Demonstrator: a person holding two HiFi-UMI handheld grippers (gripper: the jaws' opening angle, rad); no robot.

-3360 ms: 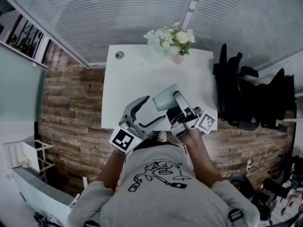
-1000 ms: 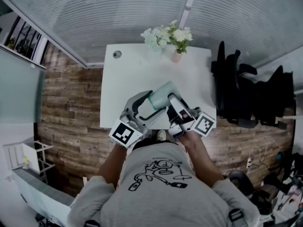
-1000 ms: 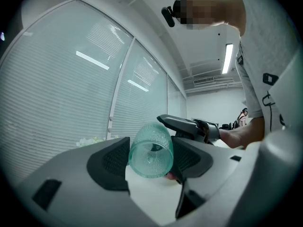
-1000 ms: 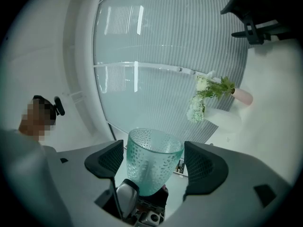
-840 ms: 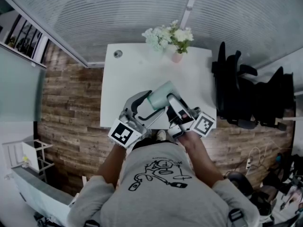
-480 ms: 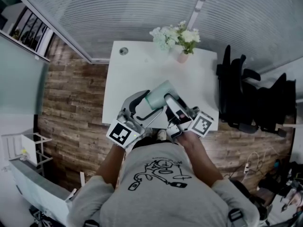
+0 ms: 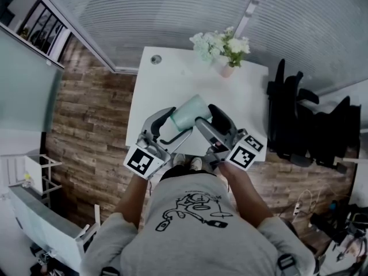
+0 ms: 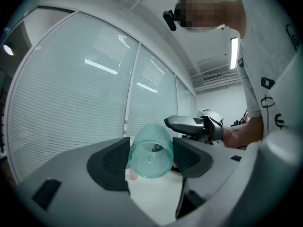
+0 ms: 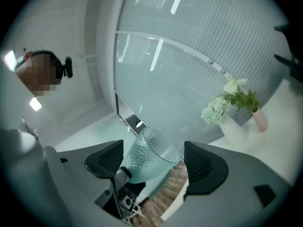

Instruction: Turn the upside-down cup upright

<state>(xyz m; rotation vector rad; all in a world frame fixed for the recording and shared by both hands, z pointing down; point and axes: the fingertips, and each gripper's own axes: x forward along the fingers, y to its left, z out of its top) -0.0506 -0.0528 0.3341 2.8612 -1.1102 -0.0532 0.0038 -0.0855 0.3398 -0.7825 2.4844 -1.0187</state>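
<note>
The white table (image 7: 172,79) lies bare from its near edge toward 12 o'clock. Over that near edge, the left gripper (image 7: 181,121) meets the right gripper (image 7: 208,118) at its 3 o'clock. The left clamps the green cup (image 7: 187,112) sideways, and the right's jaws are released, spread about it. Flowers (image 7: 221,43) stand at the far edge, at 1 o'clock.

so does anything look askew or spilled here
Only the translucent green dimpled plastic cup: it lies on its side in mid-air, clamped between the left gripper's pads above the white table, with the right gripper open close by. Nothing looks spilled or damaged; the pink flower vase stands upright.
</note>
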